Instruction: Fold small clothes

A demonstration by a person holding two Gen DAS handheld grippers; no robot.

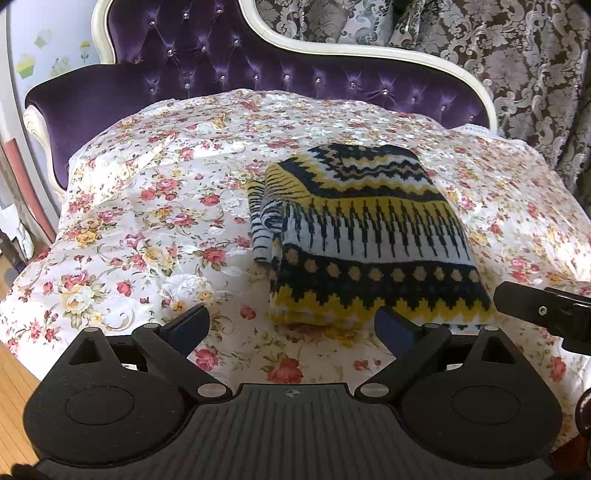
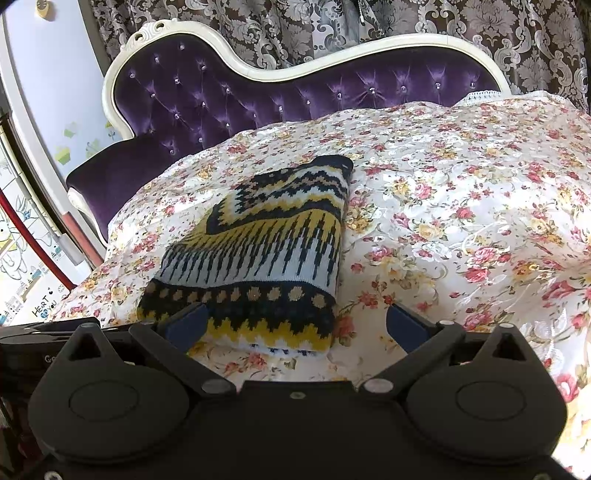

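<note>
A folded knit sweater (image 1: pixel 369 240), patterned in navy, yellow and pale grey zigzags and dots, lies on a floral bedspread (image 1: pixel 147 206) that covers a seat with a tufted purple backrest (image 1: pixel 229 66) framed in cream. In the left wrist view the left gripper (image 1: pixel 291 326) hovers just short of the sweater's near edge, its two fingers spread wide with nothing between them; a loosely bunched sleeve shows at the sweater's left side. A black part of the right gripper (image 1: pixel 543 310) enters from the right edge of that view, close to the sweater's near right corner. In the right wrist view the right gripper (image 2: pixel 295 326) is likewise released, its fingers wide apart, the left finger (image 2: pixel 184 325) overlapping the sweater's near hem in the picture while the right one stands over bare bedspread. Patterned brown curtains (image 2: pixel 480 33) hang behind the seat.
</note>
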